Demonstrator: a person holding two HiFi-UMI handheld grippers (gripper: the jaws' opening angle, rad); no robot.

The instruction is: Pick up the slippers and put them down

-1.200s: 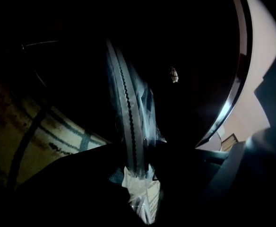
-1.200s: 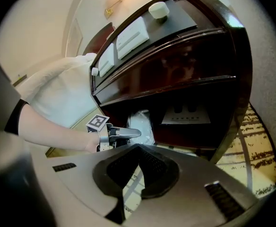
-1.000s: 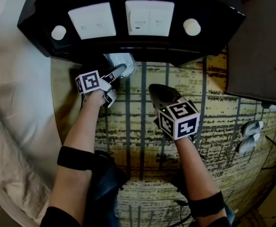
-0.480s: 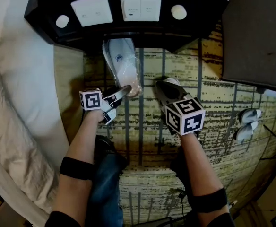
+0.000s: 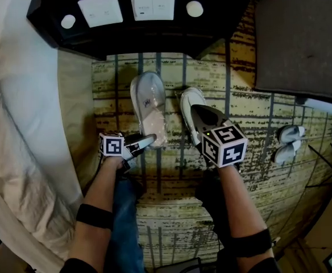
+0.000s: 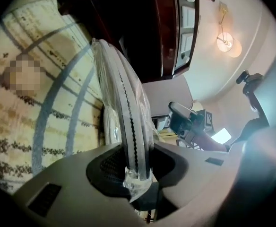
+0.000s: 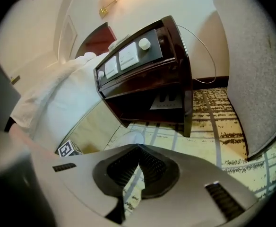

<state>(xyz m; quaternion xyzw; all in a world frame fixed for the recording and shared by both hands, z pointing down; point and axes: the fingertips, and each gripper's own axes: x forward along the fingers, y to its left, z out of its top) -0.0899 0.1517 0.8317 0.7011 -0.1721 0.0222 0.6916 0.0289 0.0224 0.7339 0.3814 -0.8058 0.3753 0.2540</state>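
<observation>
Slippers (image 5: 148,104) in clear wrap pinched at near end by left gripper (image 5: 149,141), centre frame over striped carpet (image 5: 257,129) below dark nightstand (image 5: 126,38); right gripper (image 5: 190,101) closed tight on nothing, just beside; likely mid-carry, next calling for lowering flat, then easing jaws apart.

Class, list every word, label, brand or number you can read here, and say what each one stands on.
No text here is readable.
Print on the switch panels of the nightstand: too small to read.
Dark logo on the wrapped slipper: too blurred.
The marker cubes: square patterns only, no words.
</observation>
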